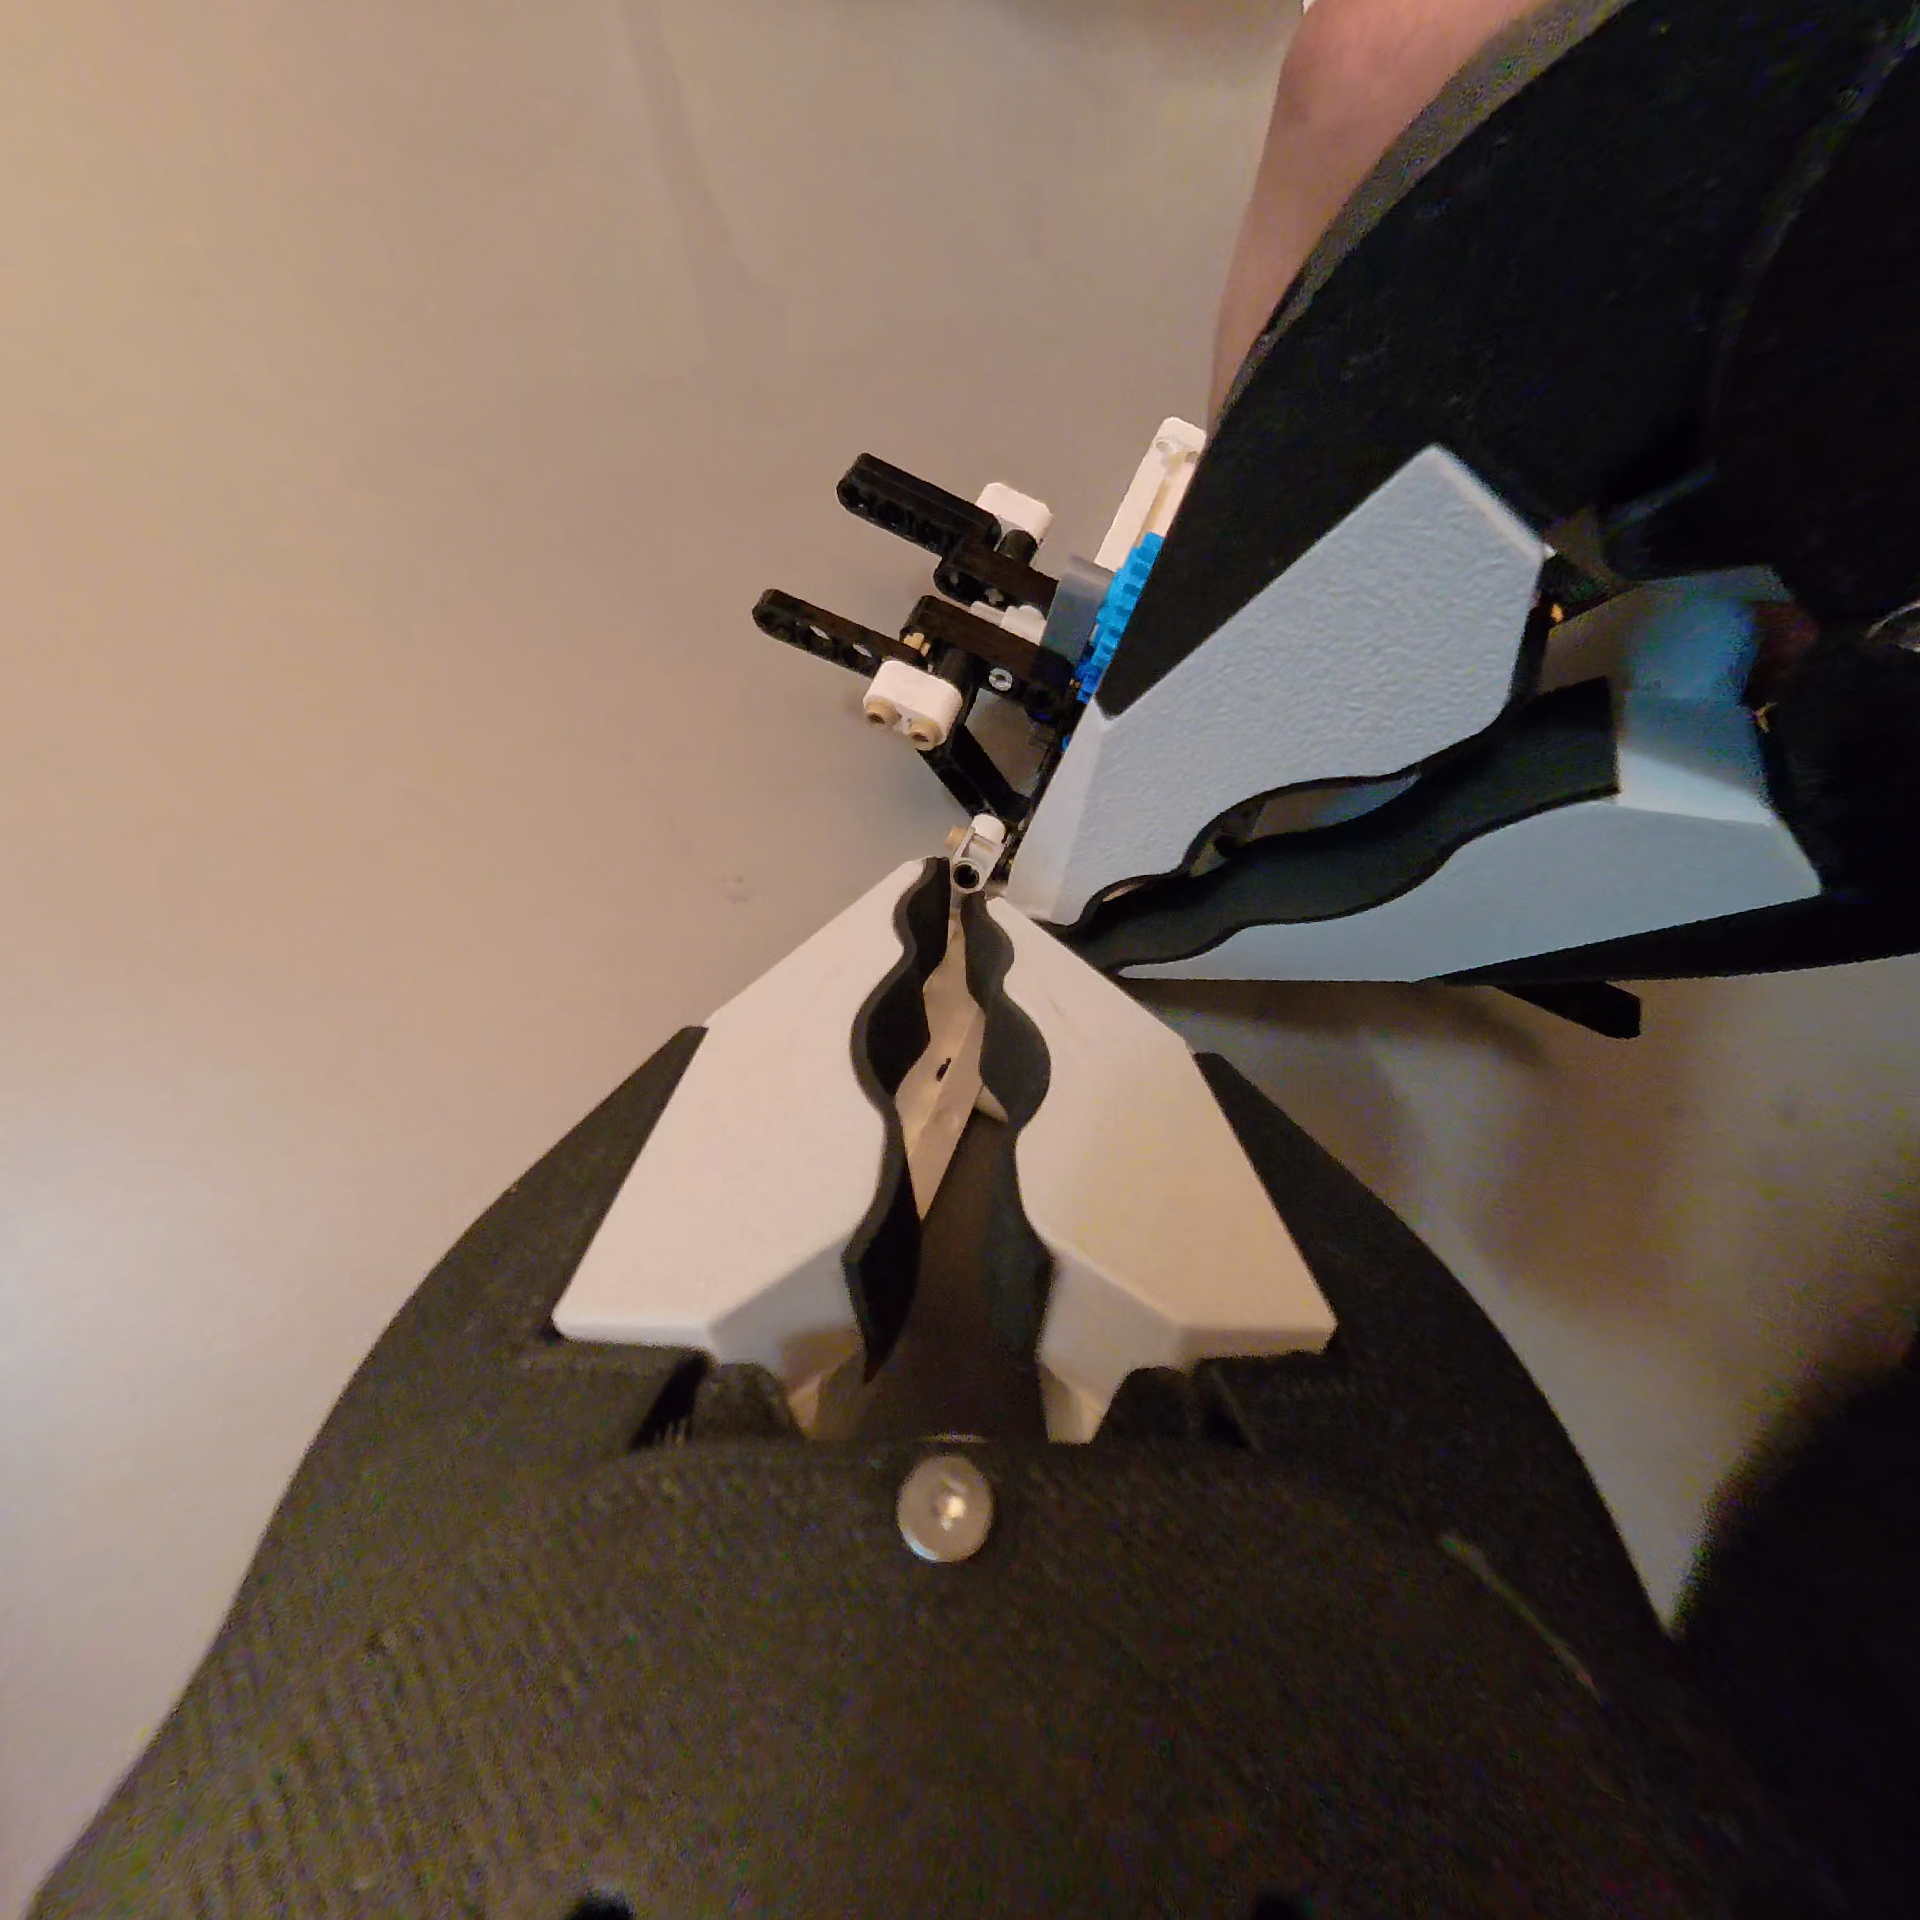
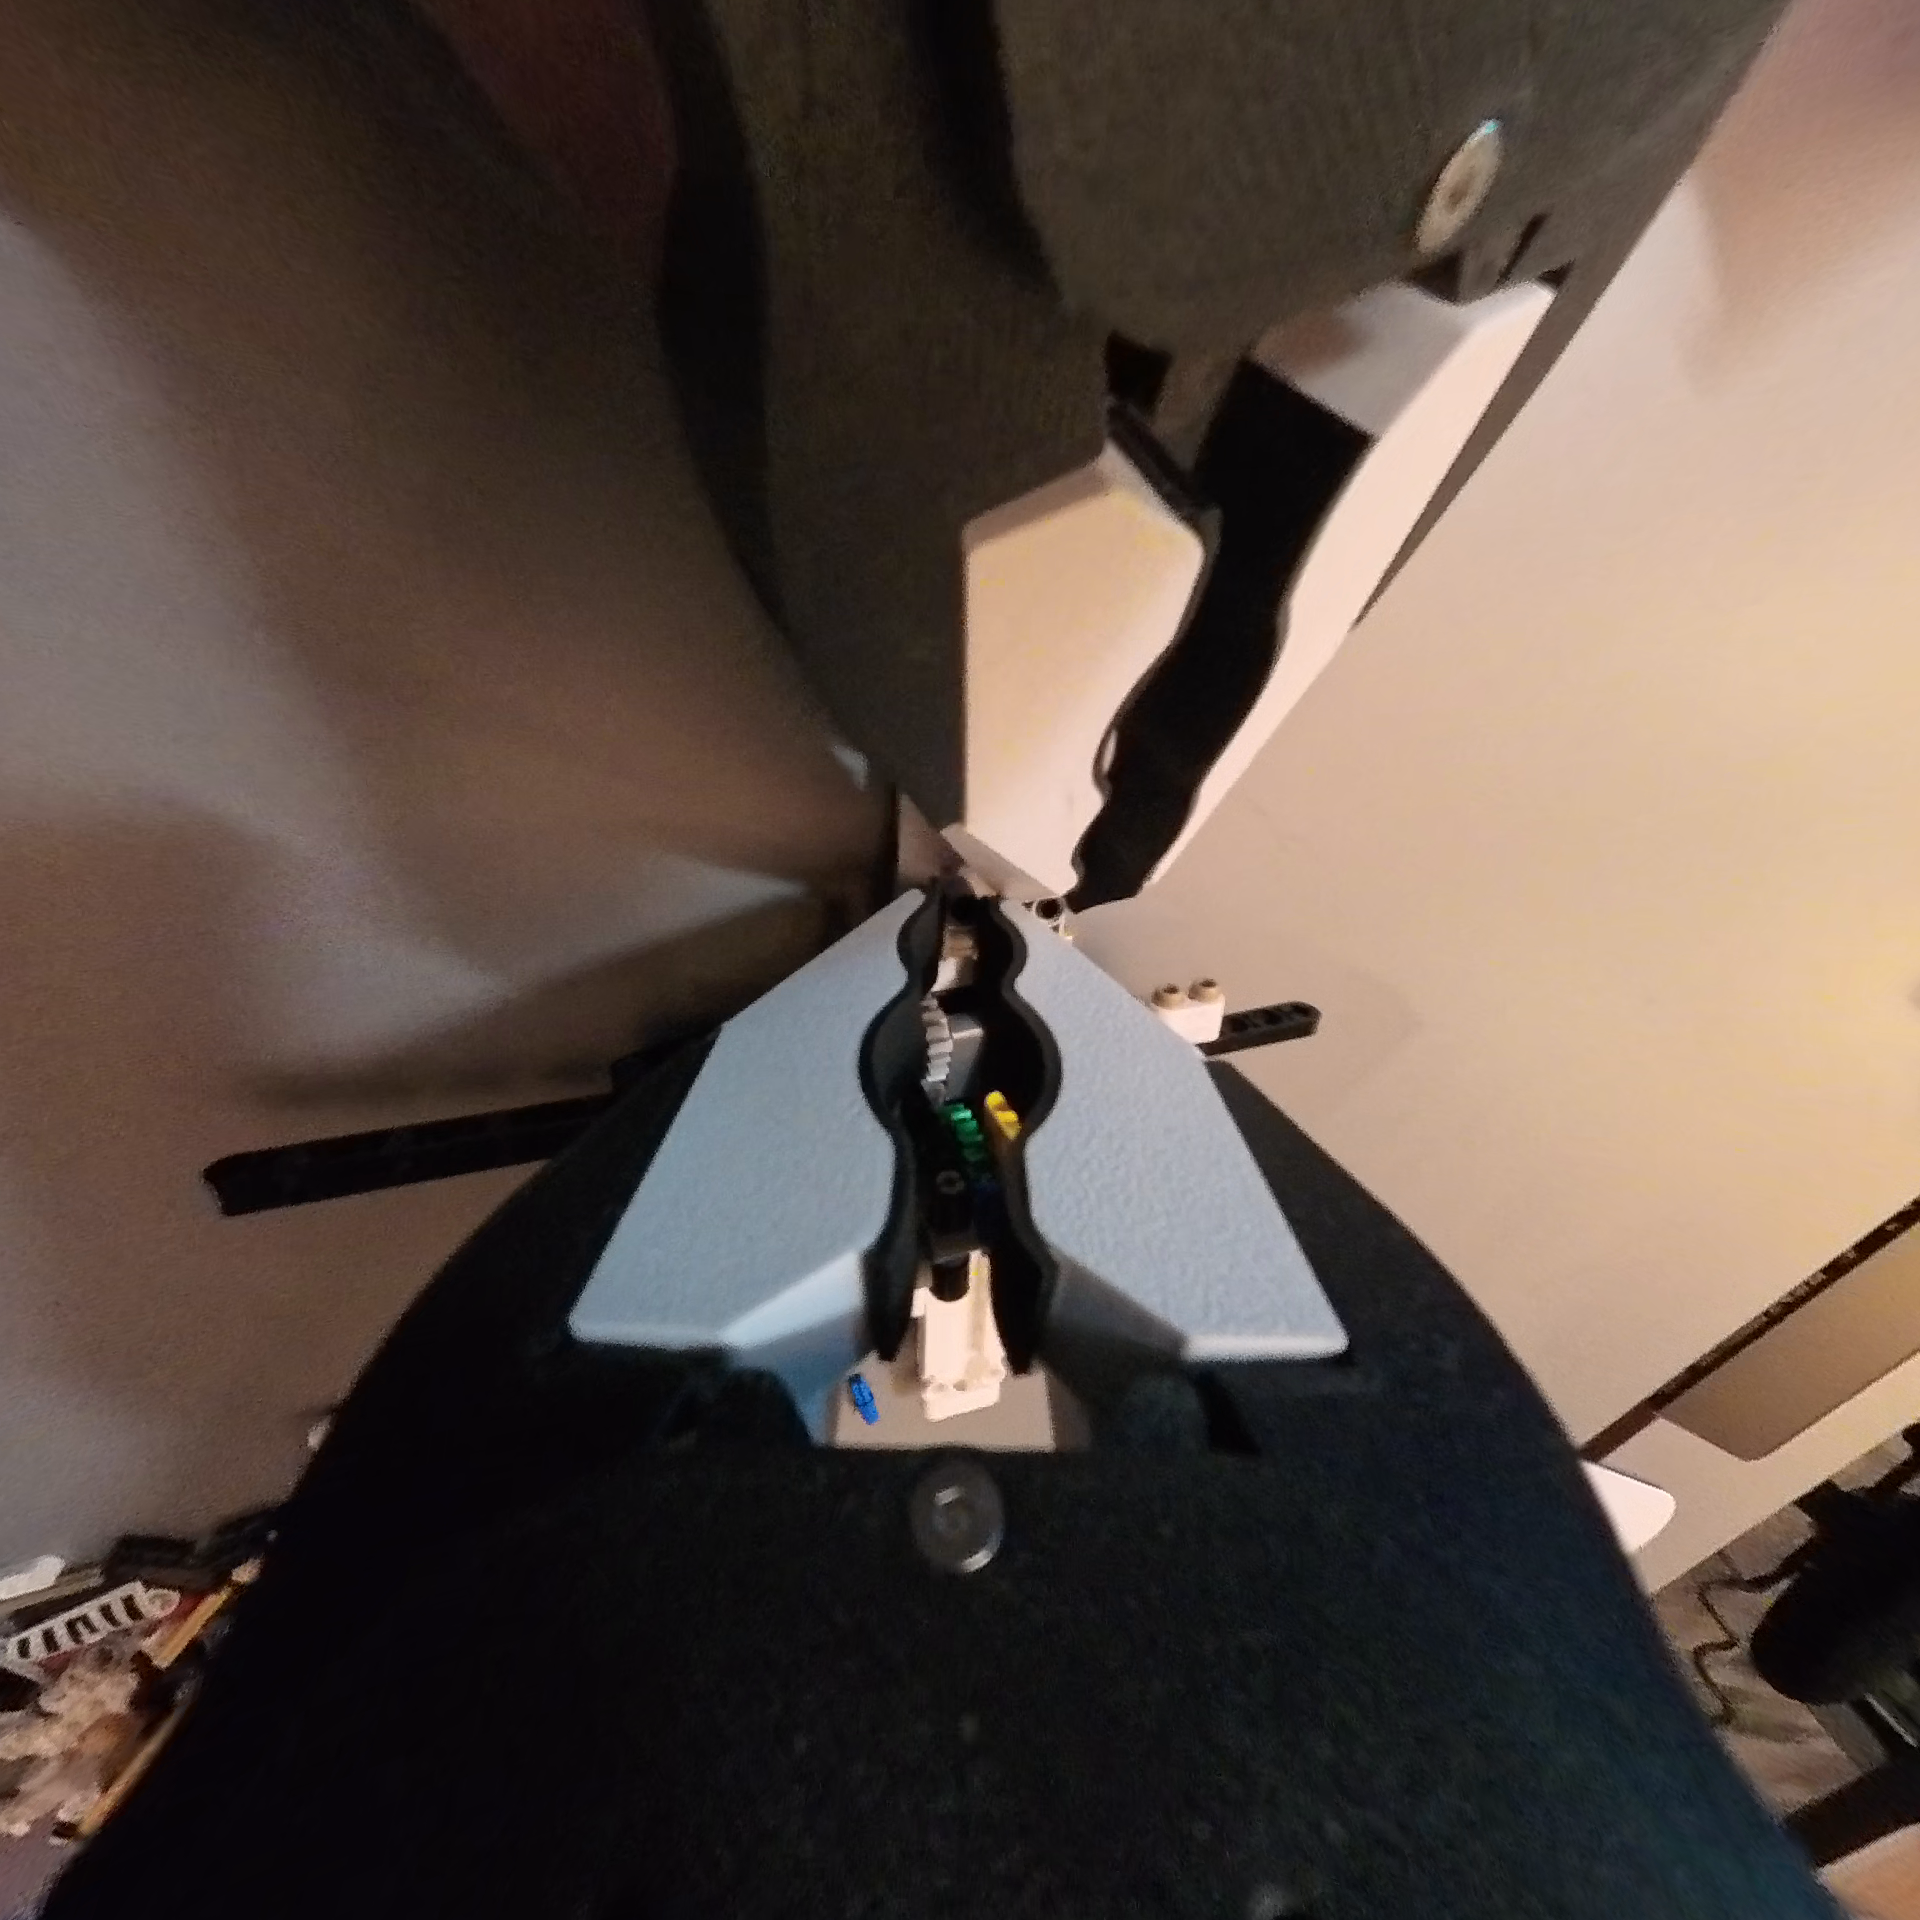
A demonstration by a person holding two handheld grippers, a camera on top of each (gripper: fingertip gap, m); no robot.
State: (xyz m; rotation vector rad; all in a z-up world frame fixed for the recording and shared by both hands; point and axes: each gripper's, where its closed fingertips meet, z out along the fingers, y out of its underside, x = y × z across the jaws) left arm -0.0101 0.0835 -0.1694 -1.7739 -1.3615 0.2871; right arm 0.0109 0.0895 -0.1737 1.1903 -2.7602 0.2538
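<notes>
In the left wrist view my left gripper is shut on a small light grey connector piece that sticks out past its fingertips. Right beside it, my right gripper comes in from the right, shut on a toy-brick assembly of black beams, white blocks and a blue gear. In the right wrist view my right gripper clamps that assembly, with a grey gear and green, yellow and white parts between the pads. My left gripper reaches down from above, and the connector at its tip almost touches the assembly's top.
A person's arm shows behind the right gripper. Black beams of the assembly stick out to both sides. Loose parts lie in a heap at the lower left. A desk edge and dark gear are at the lower right. The grippers are tip to tip, or close to it.
</notes>
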